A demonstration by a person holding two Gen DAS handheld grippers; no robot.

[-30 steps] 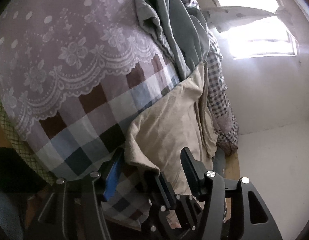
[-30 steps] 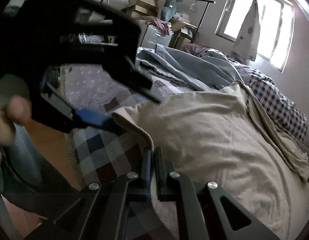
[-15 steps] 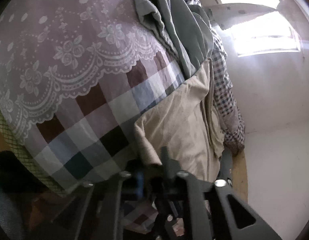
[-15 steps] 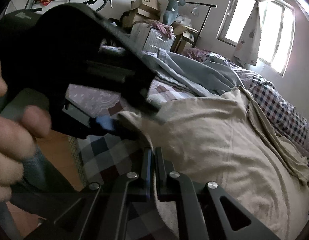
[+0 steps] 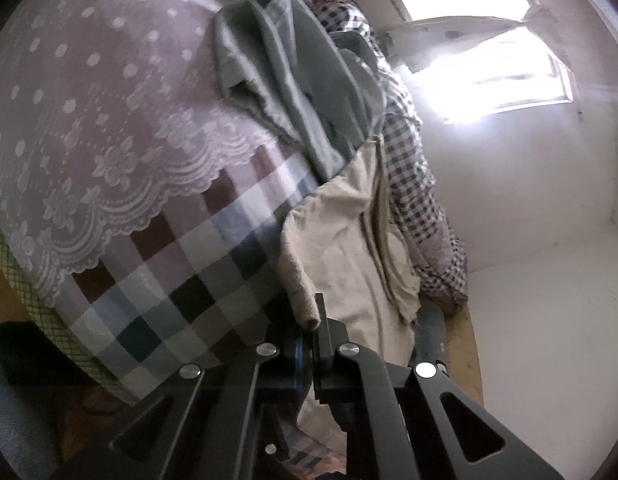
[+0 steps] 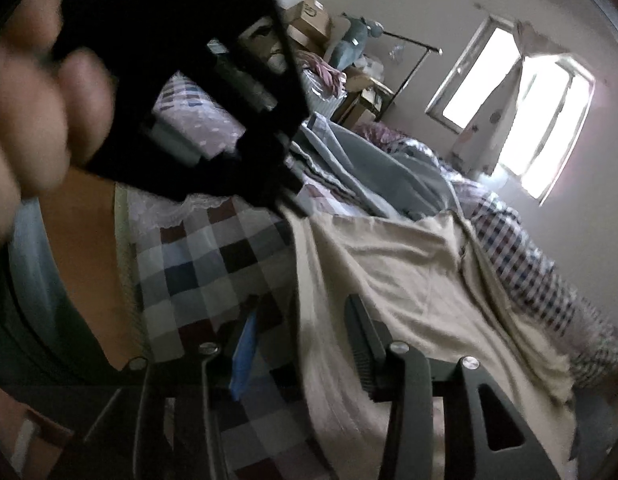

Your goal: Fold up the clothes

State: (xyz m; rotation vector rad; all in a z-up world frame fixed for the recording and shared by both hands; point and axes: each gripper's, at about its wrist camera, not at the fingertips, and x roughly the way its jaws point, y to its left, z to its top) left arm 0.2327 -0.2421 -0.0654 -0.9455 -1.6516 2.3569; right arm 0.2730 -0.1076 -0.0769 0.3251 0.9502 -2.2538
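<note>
A: How does the beige garment look?

B: Soft, creased, spread over the checked bedspread, just beside the grey clothes.

A: And the left gripper?

B: Jaws clamped on a rolled corner of it (a second ago they were apart).

A: The right gripper?

B: Jaws now apart over the garment's edge; earlier they were together. A blurred hand holds the other tool.

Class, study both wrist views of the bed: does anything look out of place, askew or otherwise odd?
Nothing looks damaged or spilled. The bed is untidy: a grey-green garment lies crumpled in a heap, not flat. The beige garment lies rumpled, its corner pulled up where the left gripper pinches it. The right gripper is open astride the beige edge.
</note>
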